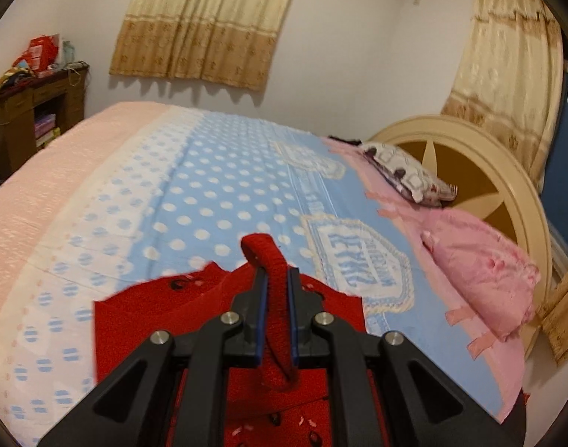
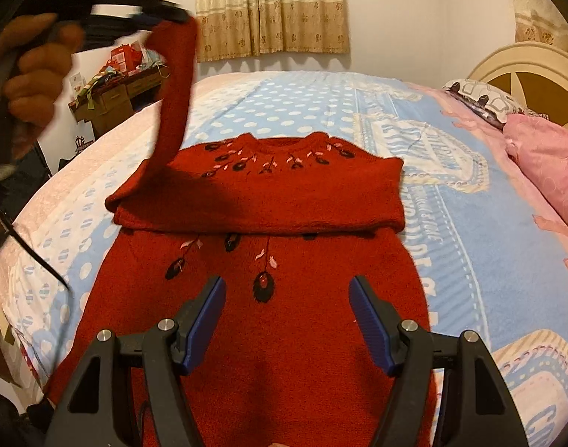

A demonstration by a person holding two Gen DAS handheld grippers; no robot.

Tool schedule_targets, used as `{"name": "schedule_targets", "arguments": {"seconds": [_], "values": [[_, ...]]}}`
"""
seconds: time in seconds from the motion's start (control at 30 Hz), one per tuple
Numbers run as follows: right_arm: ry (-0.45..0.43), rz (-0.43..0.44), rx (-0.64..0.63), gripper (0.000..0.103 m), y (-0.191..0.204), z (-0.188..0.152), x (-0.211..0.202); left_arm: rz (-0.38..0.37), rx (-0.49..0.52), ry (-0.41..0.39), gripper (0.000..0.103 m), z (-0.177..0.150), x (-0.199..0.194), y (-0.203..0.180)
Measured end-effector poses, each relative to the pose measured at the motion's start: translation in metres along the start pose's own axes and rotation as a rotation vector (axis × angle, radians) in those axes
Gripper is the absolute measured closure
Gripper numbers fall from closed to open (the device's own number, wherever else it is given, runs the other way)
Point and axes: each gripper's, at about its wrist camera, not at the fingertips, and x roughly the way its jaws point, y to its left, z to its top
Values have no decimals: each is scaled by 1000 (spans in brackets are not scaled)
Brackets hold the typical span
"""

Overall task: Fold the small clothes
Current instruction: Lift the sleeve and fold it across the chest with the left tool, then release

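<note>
While a red knitted sweater lies flat on a blue polka-dot bedspread, its neckline toward the far wall and its hem toward the camera, the long axis runs straight away from the viewer down the bed. One sleeve is folded crosswise over the chest, below the embroidered collar. The other sleeve rises from the shoulder at the picture's left, held aloft at its cuff by the left gripper, whose blue pads are pinched tight on the knit. A hand grips that tool at upper left. The right gripper hovers above the sweater's lower body with its fingers spread wide and nothing between them. A pink pillow and a patterned one sit by the cream headboard at right; a cluttered brown desk stands beyond the bed, under beige curtains.
</note>
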Motion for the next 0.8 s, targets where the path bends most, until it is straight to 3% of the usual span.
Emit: {"name": "schedule_targets", "arguments": {"seconds": [0.13,0.23,0.27,0.37,0.4,0.47,0.57,0.7,0.8], "values": [[21,10,0,34,3,-4,7,46,66,34,93,-23,37,-26],[38,18,2,34,4,-7,12,63,115,111,92,-46,76,-45],[46,24,-1,34,6,-8,14,82,139,132,87,-52,86,-50],[55,28,-18,34,9,-10,15,110,196,181,85,-69,107,-58],[56,30,-23,34,9,-11,15,112,210,197,79,-72,110,-60],[61,33,-14,34,6,-12,16,116,242,214,63,-77,103,-58],[64,33,-1,33,3,-12,17,139,276,152,43,-77,79,-48],[68,29,7,33,0,-12,19,197,274,81,30,-78,40,-13],[76,45,27,33,-5,-10,20,294,271,45,24,-92,14,23]]}}
